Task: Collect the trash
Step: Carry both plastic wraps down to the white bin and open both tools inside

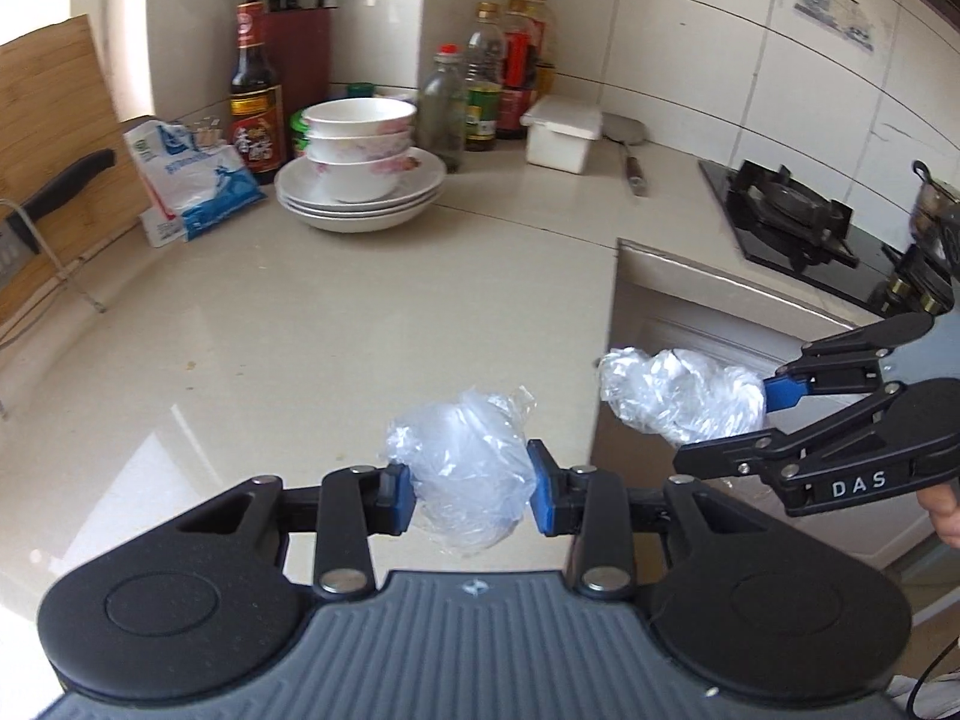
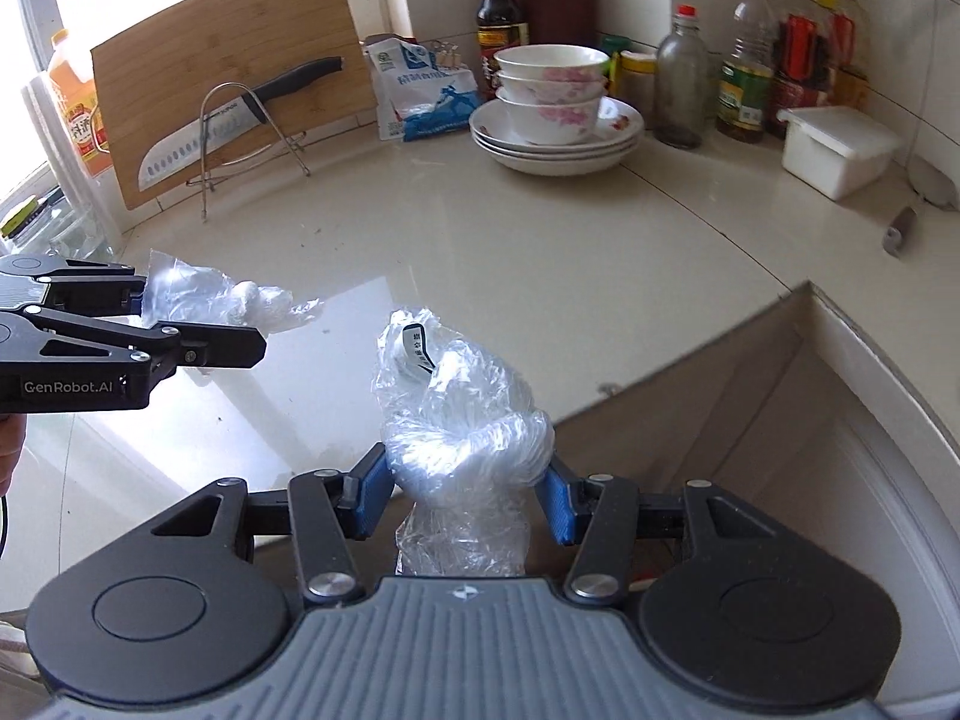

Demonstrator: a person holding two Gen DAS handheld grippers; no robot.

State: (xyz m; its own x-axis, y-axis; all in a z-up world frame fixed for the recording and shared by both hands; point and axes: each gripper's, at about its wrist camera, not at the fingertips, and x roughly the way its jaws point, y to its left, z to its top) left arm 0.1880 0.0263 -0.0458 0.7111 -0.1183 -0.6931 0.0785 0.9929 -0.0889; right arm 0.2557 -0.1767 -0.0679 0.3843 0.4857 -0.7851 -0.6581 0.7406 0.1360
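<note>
We tilt both grippers down over the desk [image 1: 300,312]. Our left gripper [image 1: 471,495] clamps a crumpled clear plastic wad [image 1: 465,468] between its blue pads. At its three o'clock, our right gripper [image 2: 465,495] squeezes a second plastic bundle [image 2: 462,420], probably a knotted bag, which sticks out toward twelve o'clock.

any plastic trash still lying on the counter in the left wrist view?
No: both crumpled plastic wads are off the counter, one clamped in the left tongs, the other in the right tongs.
</note>
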